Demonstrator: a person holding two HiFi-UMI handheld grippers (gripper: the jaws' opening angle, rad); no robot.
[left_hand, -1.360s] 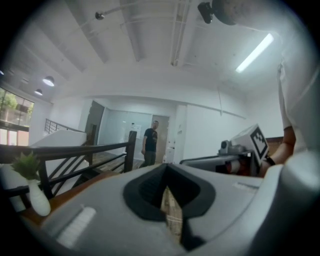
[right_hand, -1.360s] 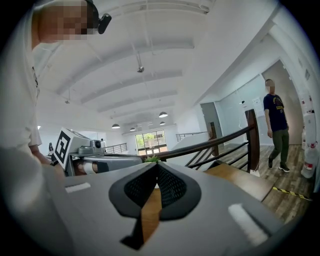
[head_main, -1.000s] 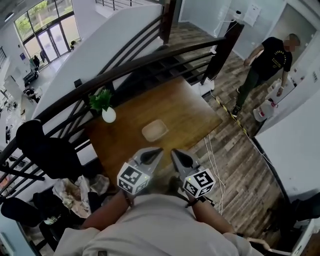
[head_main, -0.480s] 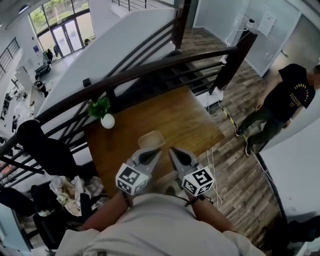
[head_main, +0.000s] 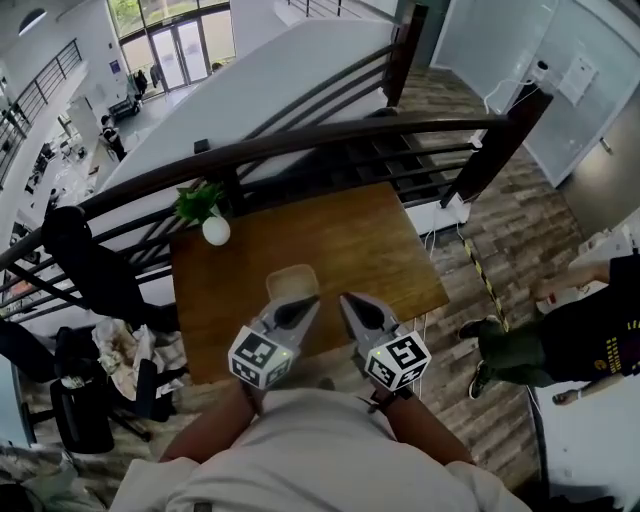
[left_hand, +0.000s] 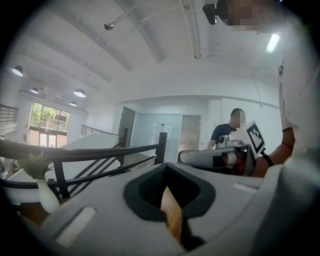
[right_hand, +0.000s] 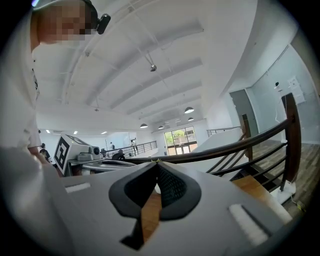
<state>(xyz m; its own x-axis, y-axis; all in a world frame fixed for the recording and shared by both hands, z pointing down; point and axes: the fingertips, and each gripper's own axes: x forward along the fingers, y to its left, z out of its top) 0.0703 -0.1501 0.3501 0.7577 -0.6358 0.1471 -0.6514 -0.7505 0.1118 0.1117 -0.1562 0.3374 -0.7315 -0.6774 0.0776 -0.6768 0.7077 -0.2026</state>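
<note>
While the left gripper (head_main: 301, 304) and right gripper (head_main: 350, 301) hover with fingers closed on nothing, the shallow beige square dish (head_main: 290, 279) sits untouched on the brown wooden counter (head_main: 355, 240) just ahead, so nothing's grabbed yet.

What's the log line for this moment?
left gripper: shut, empty, nearest tray | right gripper: shut, empty | tray: on table | vase: table's far-left corner
</note>
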